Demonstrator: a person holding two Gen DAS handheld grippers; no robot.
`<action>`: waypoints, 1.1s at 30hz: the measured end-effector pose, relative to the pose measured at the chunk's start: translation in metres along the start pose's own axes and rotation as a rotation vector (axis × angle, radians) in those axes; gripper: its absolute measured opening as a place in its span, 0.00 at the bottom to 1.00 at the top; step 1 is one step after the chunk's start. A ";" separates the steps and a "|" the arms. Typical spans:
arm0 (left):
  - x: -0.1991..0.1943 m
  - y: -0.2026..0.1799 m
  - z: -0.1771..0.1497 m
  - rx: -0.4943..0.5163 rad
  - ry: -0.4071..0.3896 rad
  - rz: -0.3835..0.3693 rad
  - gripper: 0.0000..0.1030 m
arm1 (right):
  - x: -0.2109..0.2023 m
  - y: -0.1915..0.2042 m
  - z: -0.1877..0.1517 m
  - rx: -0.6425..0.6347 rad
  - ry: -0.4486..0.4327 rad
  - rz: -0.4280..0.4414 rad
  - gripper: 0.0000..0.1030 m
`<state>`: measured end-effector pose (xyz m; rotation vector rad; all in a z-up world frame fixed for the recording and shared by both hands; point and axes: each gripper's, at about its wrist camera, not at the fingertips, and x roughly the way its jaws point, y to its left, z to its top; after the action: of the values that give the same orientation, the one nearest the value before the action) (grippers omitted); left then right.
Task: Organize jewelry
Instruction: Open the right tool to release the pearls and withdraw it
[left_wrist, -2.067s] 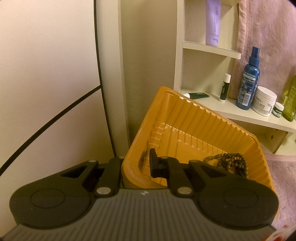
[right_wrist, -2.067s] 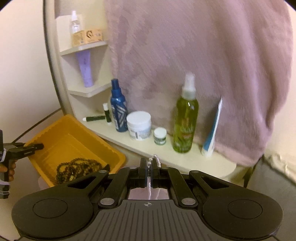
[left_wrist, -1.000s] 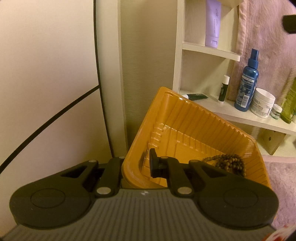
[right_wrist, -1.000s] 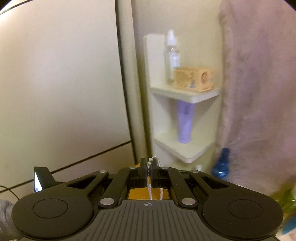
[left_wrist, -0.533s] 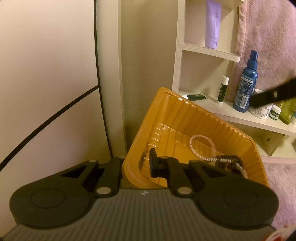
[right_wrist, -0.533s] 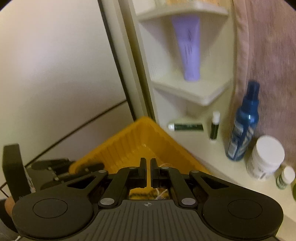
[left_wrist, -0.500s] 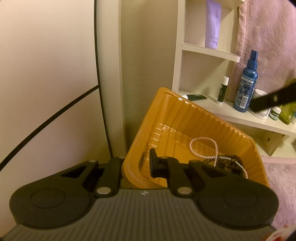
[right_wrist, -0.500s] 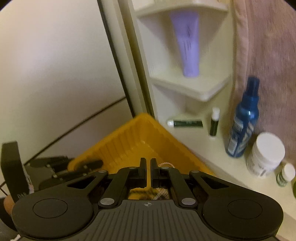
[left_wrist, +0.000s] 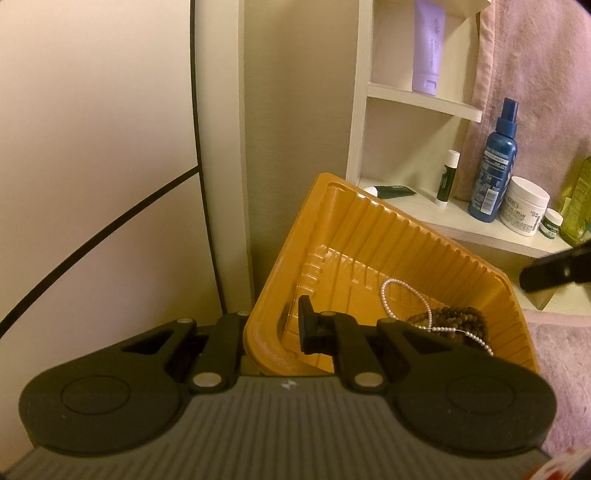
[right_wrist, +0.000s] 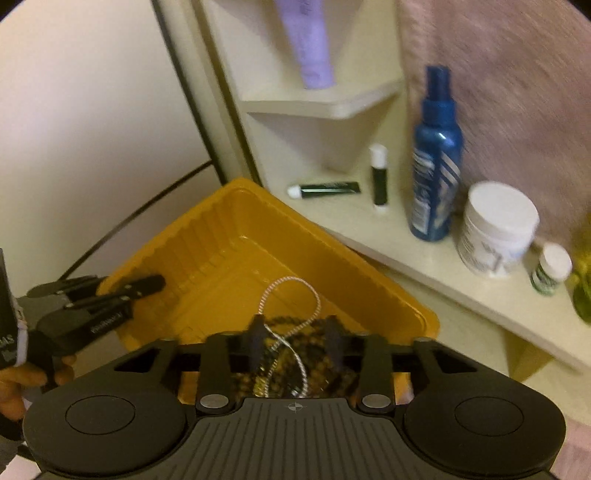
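Observation:
My left gripper (left_wrist: 273, 326) is shut on the near-left rim of a yellow plastic tray (left_wrist: 373, 236) and holds it tilted. A dark wooden bead bracelet (left_wrist: 461, 319) lies in the tray's low corner, and a white pearl necklace (left_wrist: 406, 299) lies looped across it. My right gripper (right_wrist: 295, 341) is open and empty just above the tray (right_wrist: 229, 236), with the pearl necklace (right_wrist: 295, 295) and dark beads (right_wrist: 280, 362) below its fingers. Its finger shows at the right edge of the left wrist view (left_wrist: 554, 273).
A white corner shelf (right_wrist: 406, 236) behind the tray holds a blue spray bottle (right_wrist: 436, 155), a white cream jar (right_wrist: 495, 229), a small jar (right_wrist: 550, 269), a lip balm (right_wrist: 379, 177), a green tube (right_wrist: 325, 189) and a purple tube (right_wrist: 306, 40). A pink towel (left_wrist: 535, 74) hangs at right.
My right gripper swung over the tray, opened and dropped the pearl necklace onto the dark beads, and is drawing back. My left gripper has kept holding the tray.

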<state>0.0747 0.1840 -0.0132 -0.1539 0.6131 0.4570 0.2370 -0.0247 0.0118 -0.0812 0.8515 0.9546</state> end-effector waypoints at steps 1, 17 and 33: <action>0.001 0.000 0.000 0.001 0.001 0.000 0.10 | 0.000 -0.002 -0.003 0.008 -0.001 -0.004 0.41; 0.023 0.015 -0.012 -0.068 0.045 -0.005 0.10 | -0.011 -0.023 -0.047 0.146 -0.029 -0.062 0.47; 0.059 0.036 -0.033 -0.146 0.113 -0.073 0.35 | -0.031 -0.022 -0.078 0.223 -0.086 -0.119 0.56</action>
<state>0.0831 0.2290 -0.0749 -0.3413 0.6826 0.4248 0.1975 -0.0913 -0.0265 0.0994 0.8583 0.7423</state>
